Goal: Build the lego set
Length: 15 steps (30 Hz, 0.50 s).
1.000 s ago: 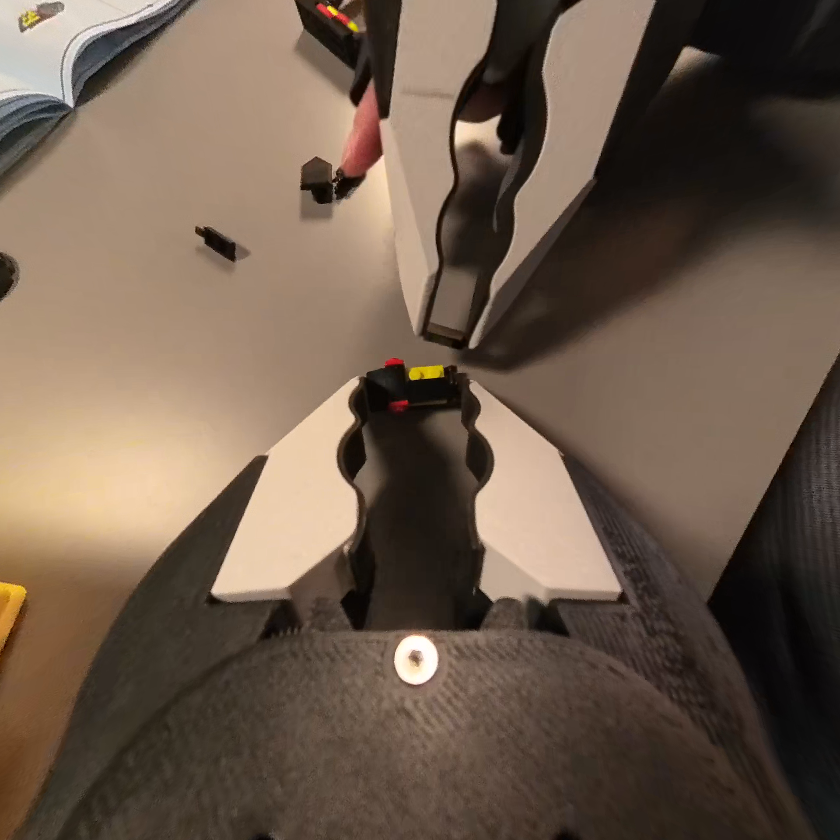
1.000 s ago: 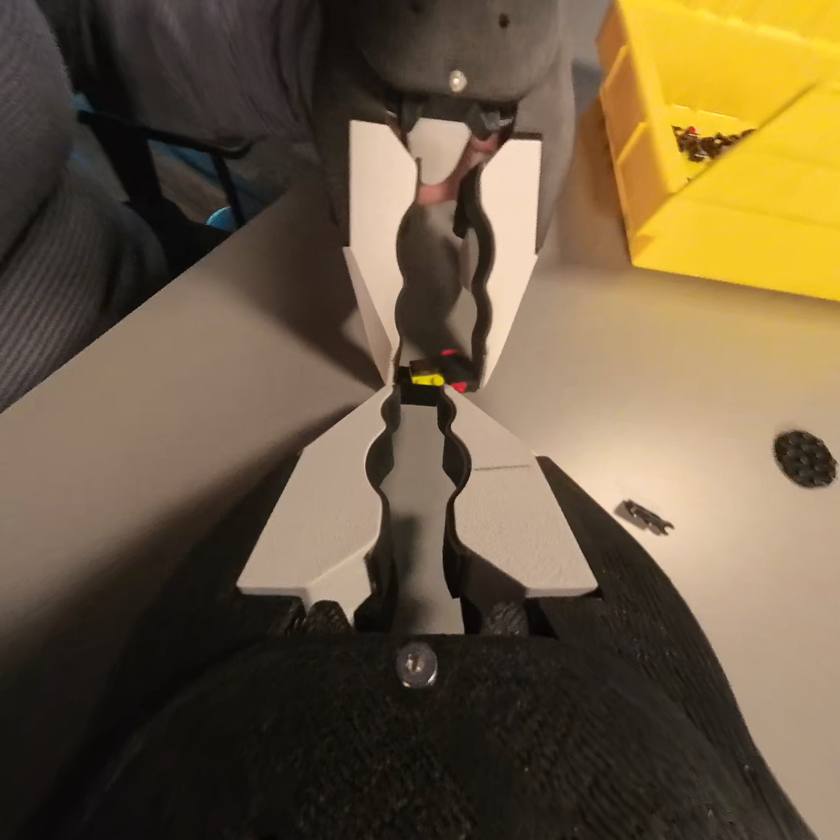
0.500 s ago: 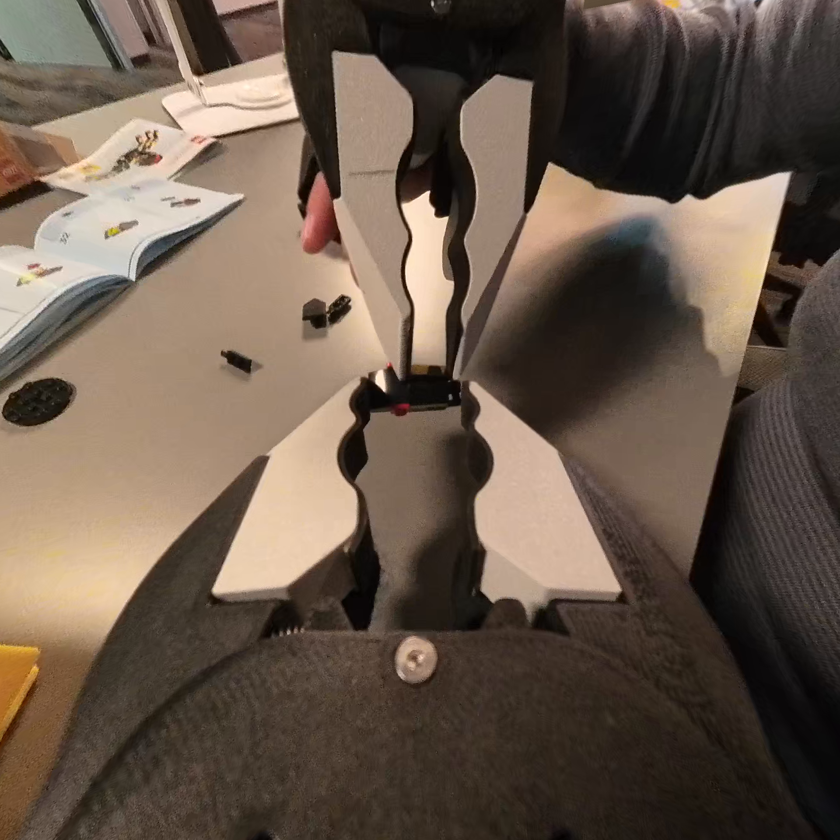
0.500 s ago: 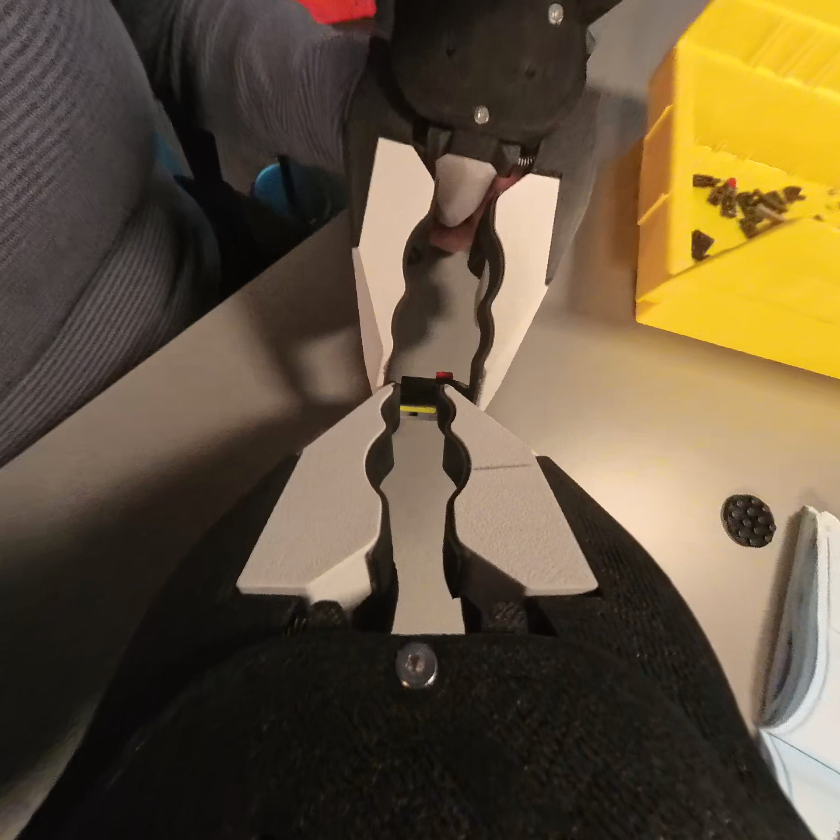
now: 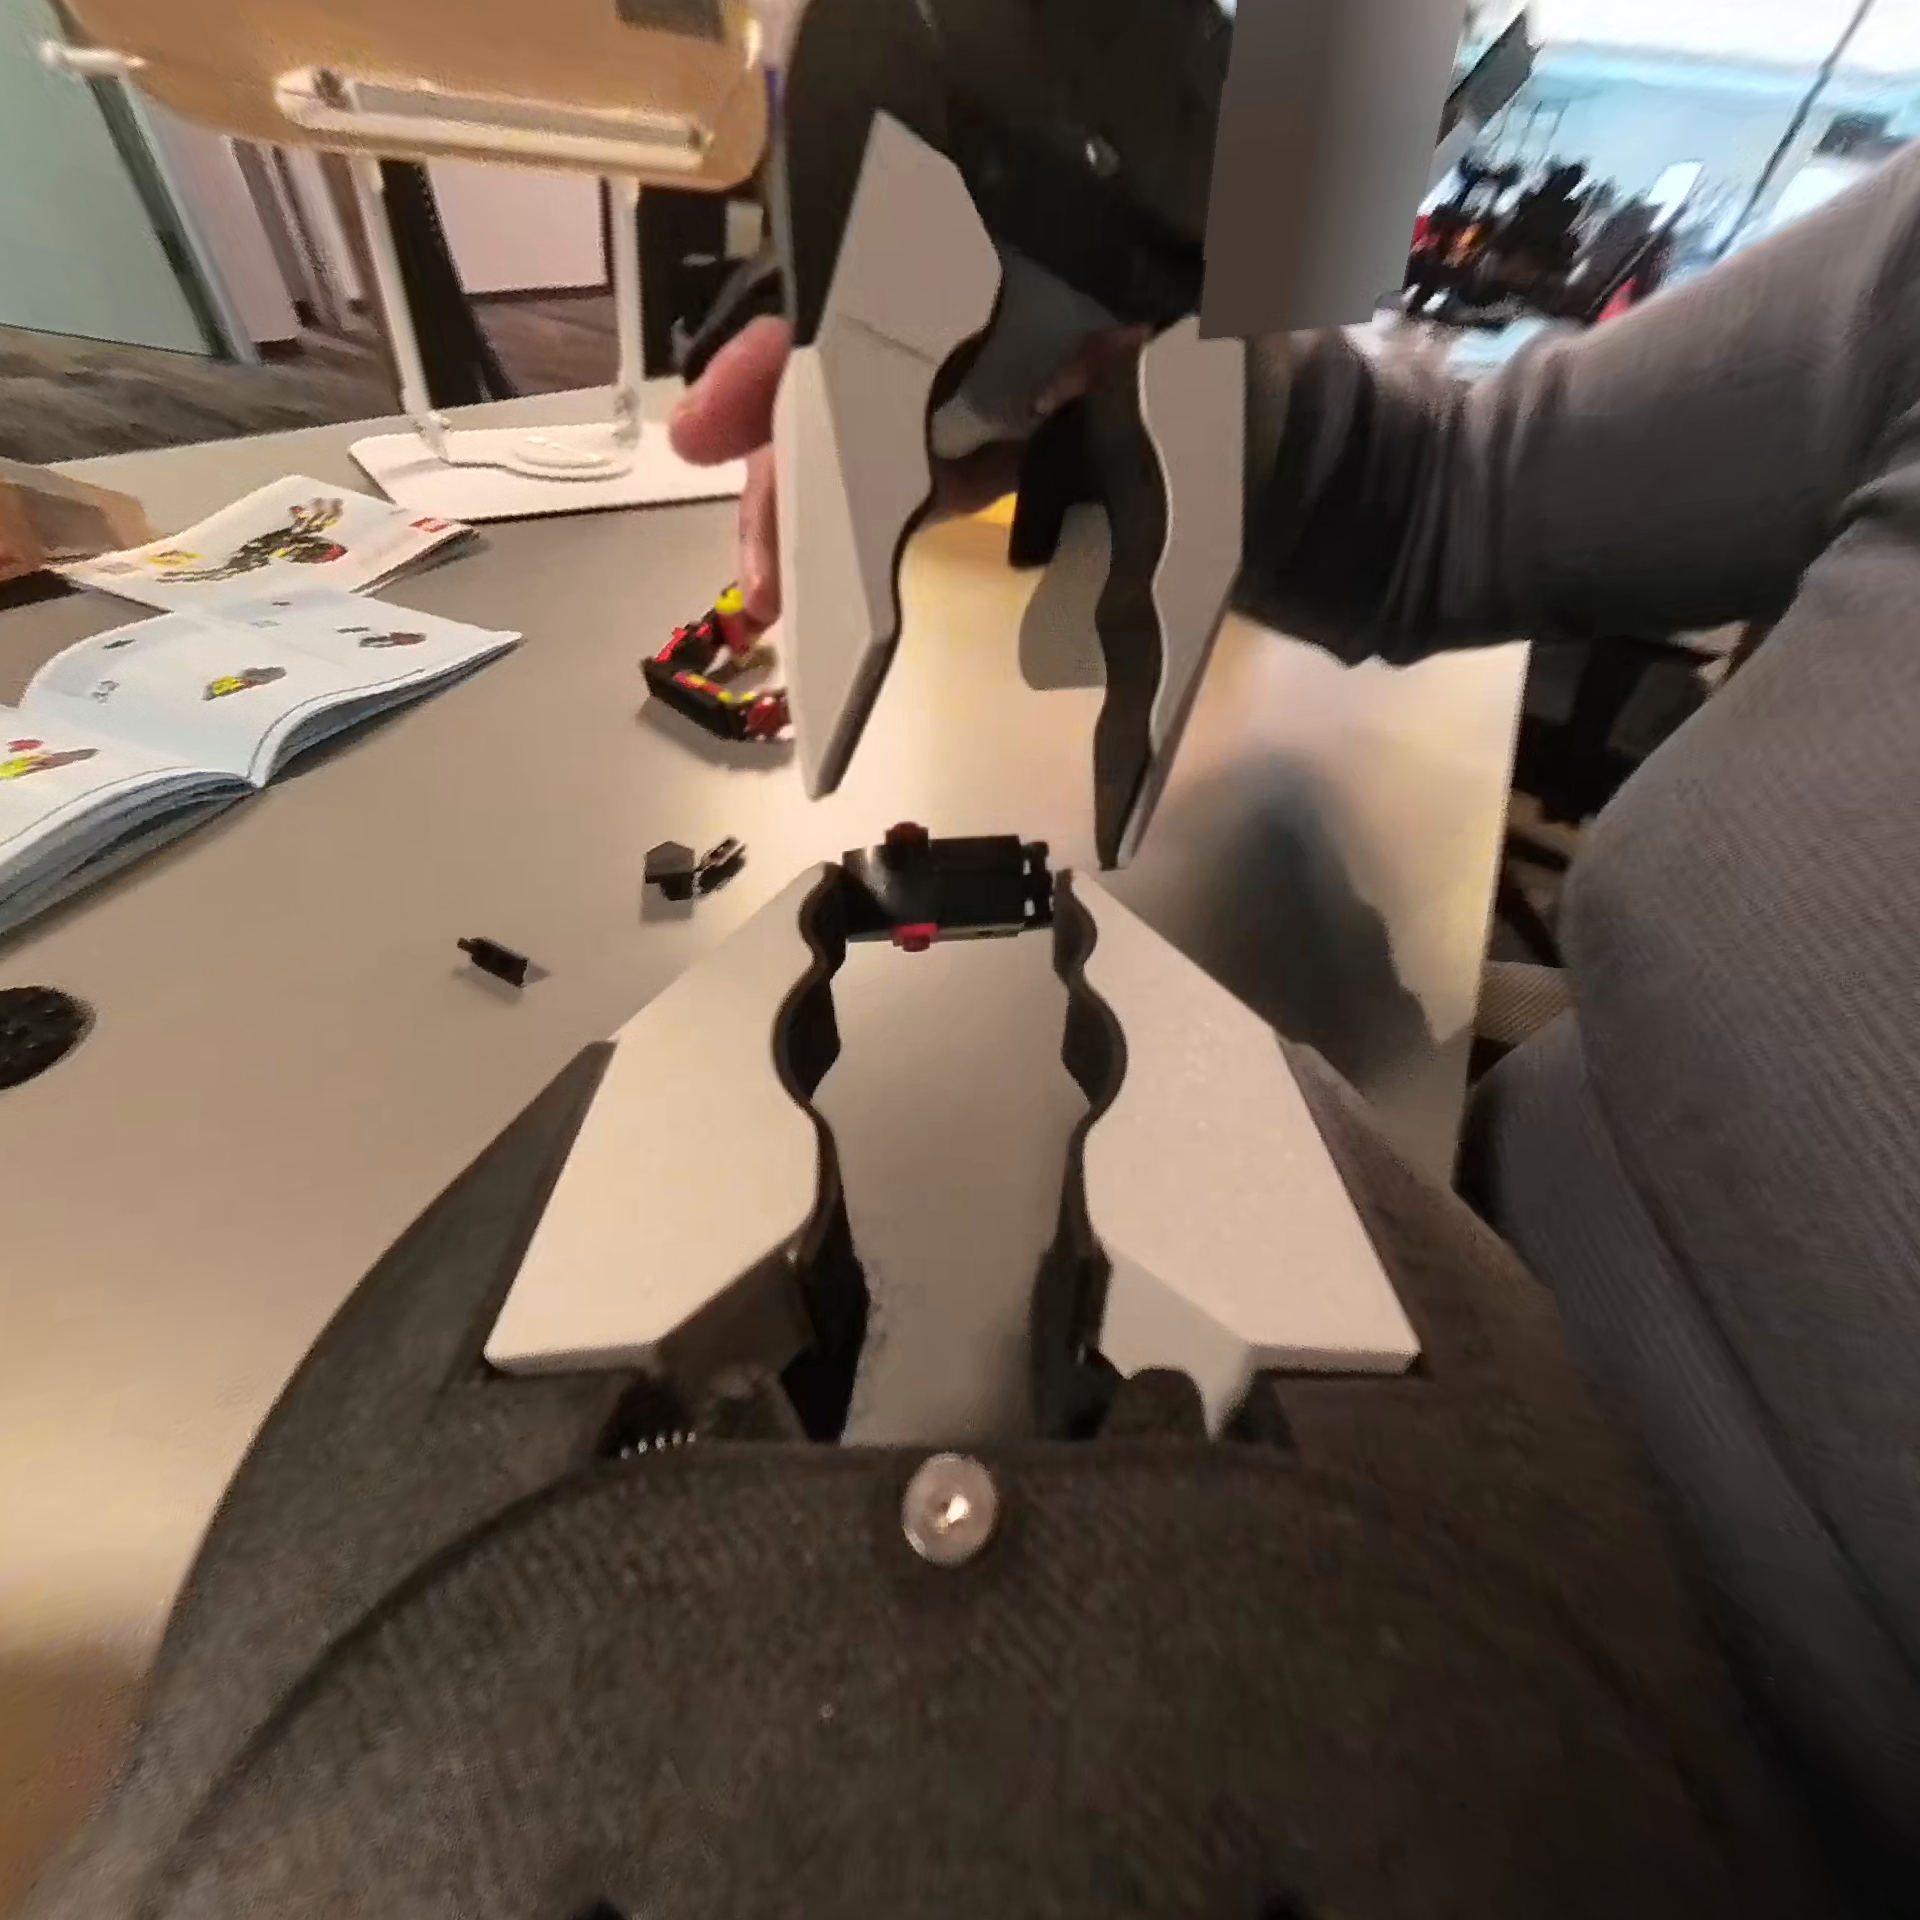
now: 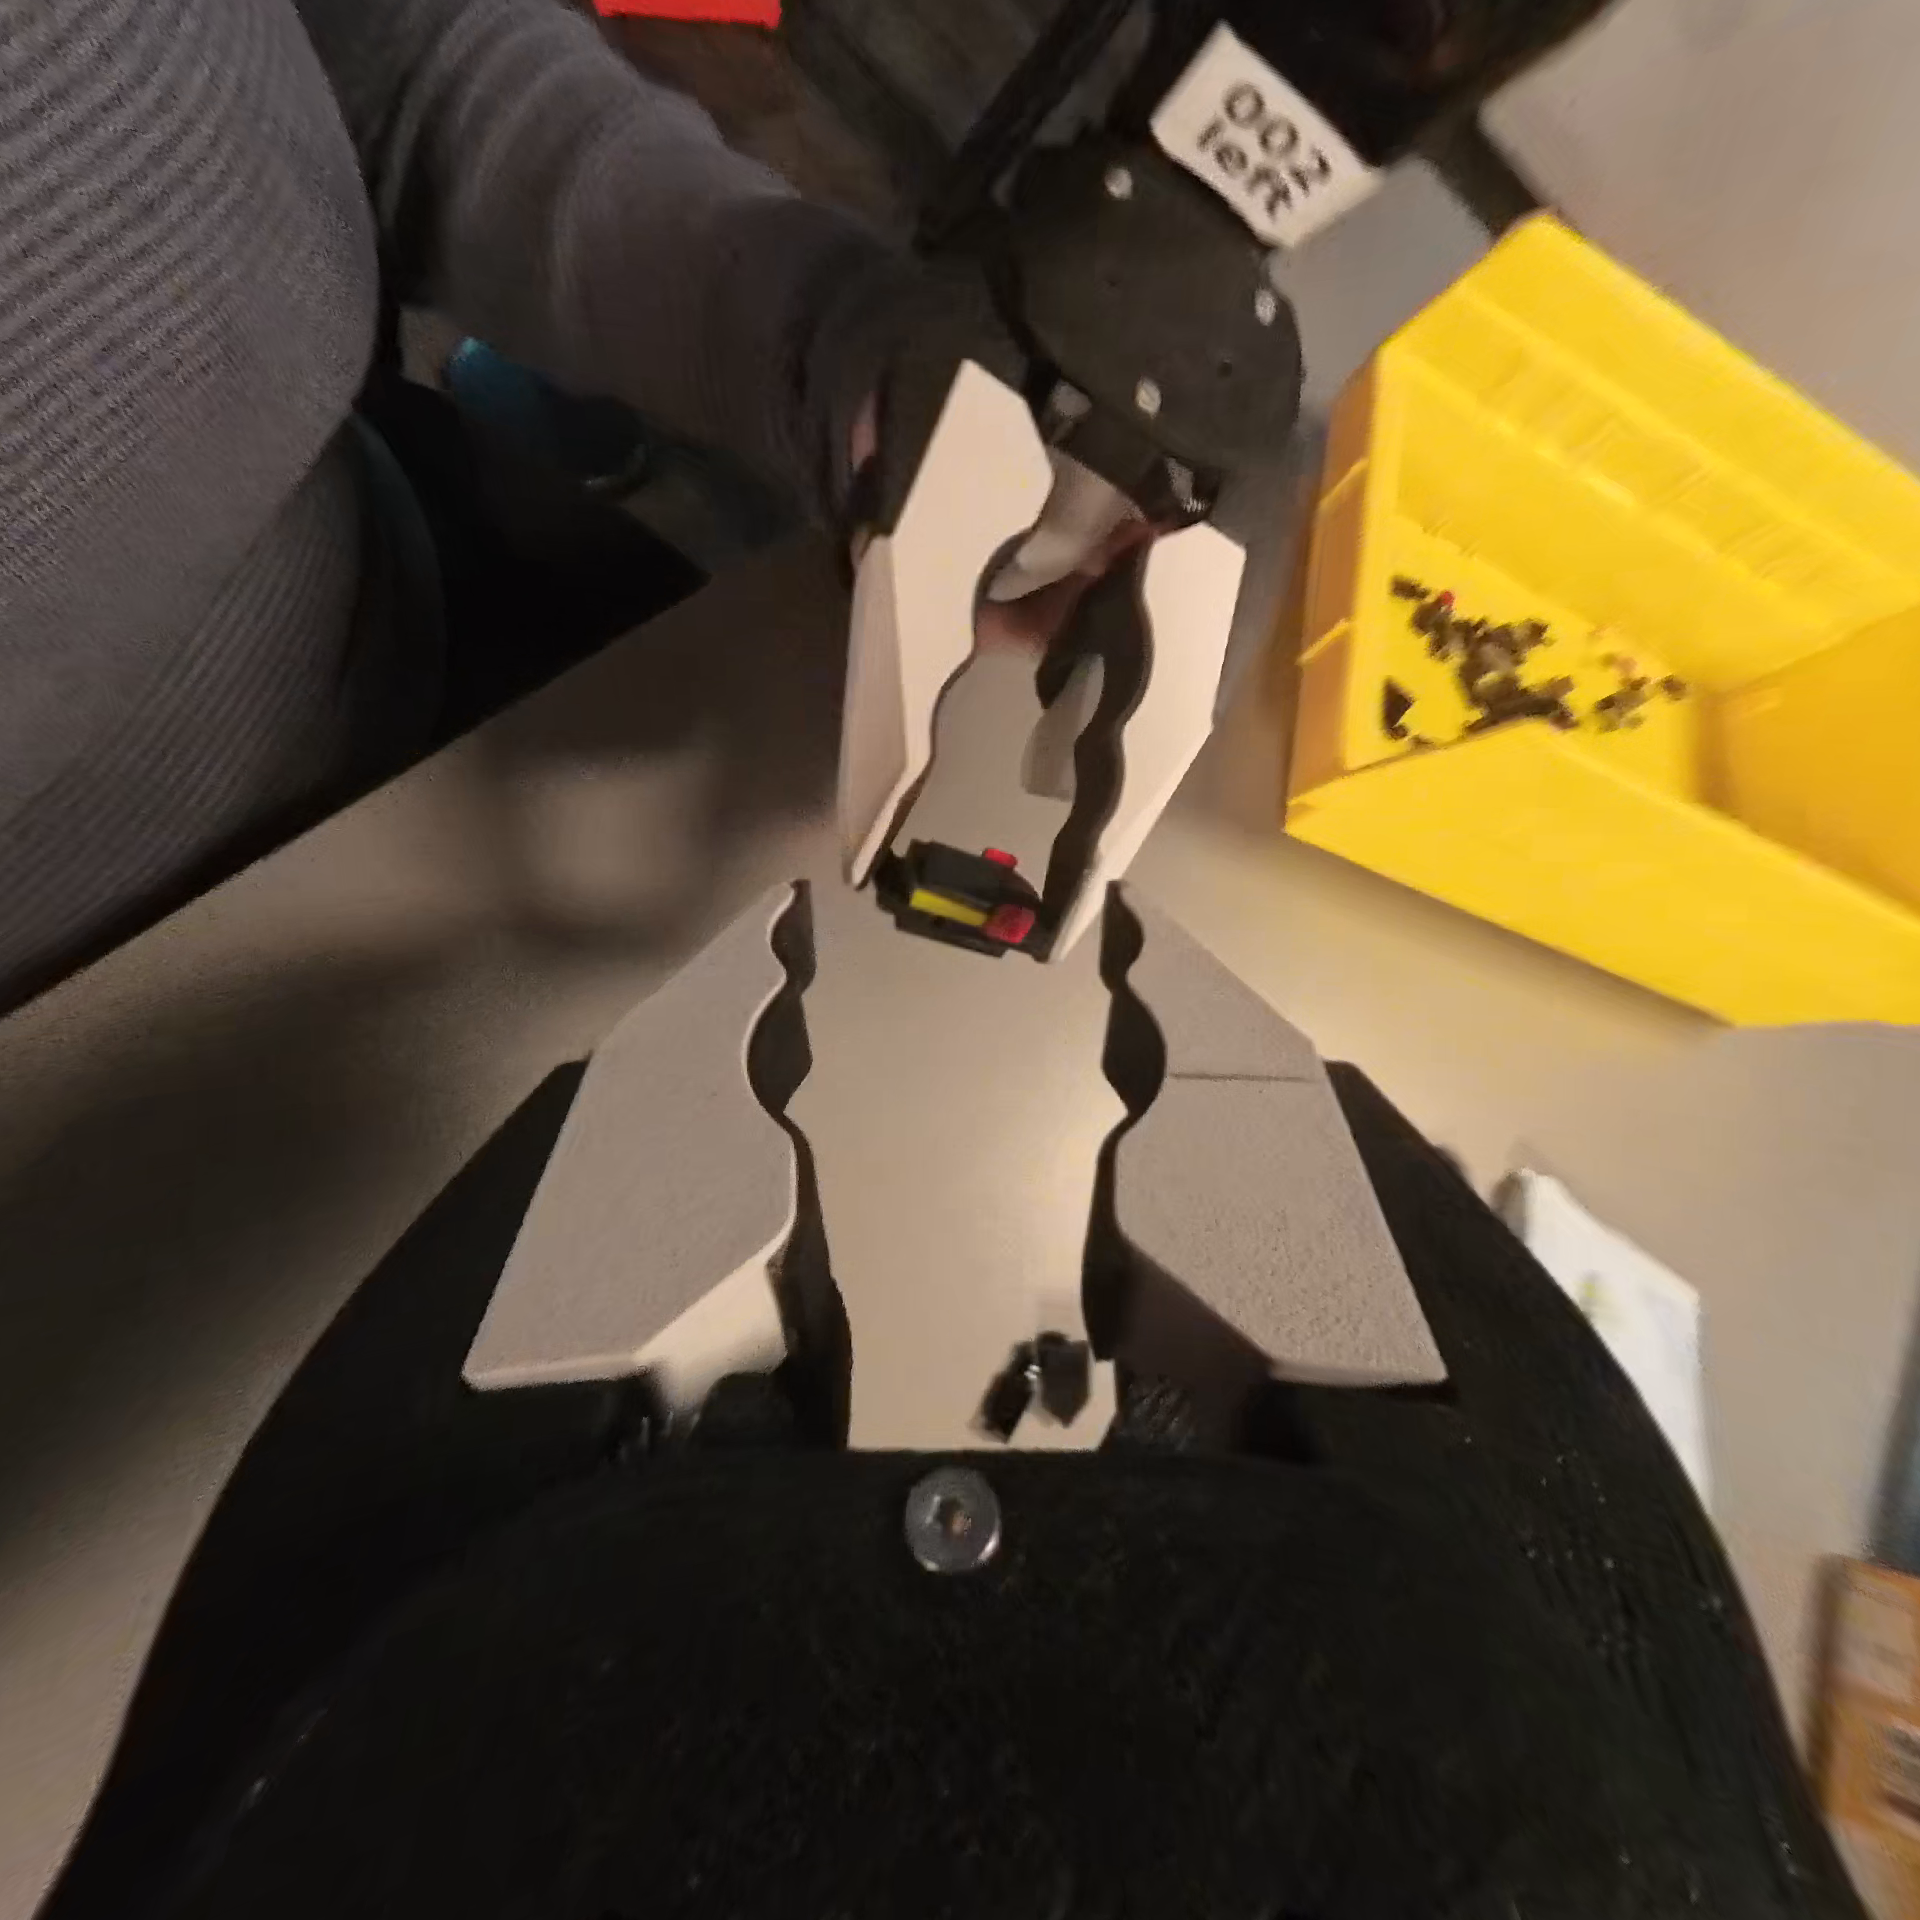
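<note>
Sitting crosswise at the tips of the left claw (image 5: pixel 948 899), the small black lego assembly (image 5: pixel 940 896) is being clamped above the worktop (image 5: pixel 312 1039), its long axis running from one finger to the other; to the right and just beyond it, the right claw (image 5: pixel 966 826) is hanging tips-down with its fingers apart and gripping nothing; I judge it nearer to this assembly than to the loose black pieces (image 5: pixel 691 864) lying leftward.

Black lego assembly (image 5: pixel 940 888) with red, yellow studs, held aloft.
</note>
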Motion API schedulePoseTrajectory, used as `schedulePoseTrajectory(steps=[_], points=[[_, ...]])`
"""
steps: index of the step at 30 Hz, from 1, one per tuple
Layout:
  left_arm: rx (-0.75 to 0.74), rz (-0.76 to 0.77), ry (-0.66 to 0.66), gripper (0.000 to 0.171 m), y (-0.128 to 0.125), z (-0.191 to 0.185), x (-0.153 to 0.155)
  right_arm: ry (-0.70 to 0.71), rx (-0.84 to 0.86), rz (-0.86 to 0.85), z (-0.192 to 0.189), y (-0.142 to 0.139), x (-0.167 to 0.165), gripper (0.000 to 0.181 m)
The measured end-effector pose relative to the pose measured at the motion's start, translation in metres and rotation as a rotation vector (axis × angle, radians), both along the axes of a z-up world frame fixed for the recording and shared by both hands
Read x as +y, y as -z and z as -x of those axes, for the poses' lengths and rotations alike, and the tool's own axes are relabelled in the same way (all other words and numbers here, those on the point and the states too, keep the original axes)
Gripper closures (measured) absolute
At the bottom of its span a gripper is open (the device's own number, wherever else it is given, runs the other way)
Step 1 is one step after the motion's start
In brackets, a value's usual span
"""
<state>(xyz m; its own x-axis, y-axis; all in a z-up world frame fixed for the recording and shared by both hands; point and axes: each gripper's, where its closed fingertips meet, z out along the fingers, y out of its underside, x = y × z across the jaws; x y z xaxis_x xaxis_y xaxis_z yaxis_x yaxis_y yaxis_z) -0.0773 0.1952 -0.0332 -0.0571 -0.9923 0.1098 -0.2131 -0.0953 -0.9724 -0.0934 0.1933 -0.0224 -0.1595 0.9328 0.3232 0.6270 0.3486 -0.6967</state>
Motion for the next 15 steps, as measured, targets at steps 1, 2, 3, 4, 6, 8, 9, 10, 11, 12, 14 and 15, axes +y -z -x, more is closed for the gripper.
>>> schedulePoseTrajectory(steps=[1, 2, 3, 4, 6, 8, 9, 10, 11, 12, 14, 15], points=[[-0.026, 0.037, 0.024, 0.132, -0.006, 0.002, -0.001, -0.013, 0.017, -0.057, 0.0, -0.003, -0.002, 0.124], [-0.05, 0.077, 0.052, 0.132, -0.011, 0.003, -0.003, -0.029, 0.03, -0.119, 0.0, -0.005, -0.006, 0.123], [-0.07, 0.118, 0.082, 0.132, -0.017, 0.006, -0.005, -0.037, 0.039, -0.18, 0.001, -0.007, -0.008, 0.123], [-0.088, 0.153, 0.114, 0.133, -0.022, 0.008, -0.007, -0.041, 0.043, -0.237, 0.003, -0.009, -0.01, 0.124], [-0.112, 0.215, 0.173, 0.133, -0.03, 0.01, -0.011, -0.054, 0.034, -0.345, 0.007, -0.01, -0.014, 0.131], [-0.125, 0.261, 0.225, 0.133, -0.035, 0.01, -0.016, -0.065, 0.024, -0.456, 0.011, -0.012, -0.014, 0.141], [-0.127, 0.277, 0.244, 0.133, -0.036, 0.011, -0.018, -0.069, 0.024, -0.496, 0.013, -0.014, -0.014, 0.144], [-0.127, 0.288, 0.259, 0.133, -0.037, 0.011, -0.02, -0.074, 0.026, -0.521, 0.014, -0.017, -0.015, 0.146], [-0.127, 0.297, 0.264, 0.133, -0.038, 0.01, -0.02, -0.081, 0.029, -0.532, 0.016, -0.018, -0.016, 0.149], [-0.128, 0.304, 0.273, 0.133, -0.038, 0.01, -0.021, -0.088, 0.033, -0.538, 0.017, -0.02, -0.017, 0.151], [-0.134, 0.325, 0.298, 0.133, -0.04, 0.011, -0.022, -0.096, 0.03, -0.548, 0.018, -0.019, -0.017, 0.153], [-0.135, 0.333, 0.306, 0.133, -0.04, 0.011, -0.024, -0.093, 0.024, -0.554, 0.018, -0.019, -0.016, 0.156]])
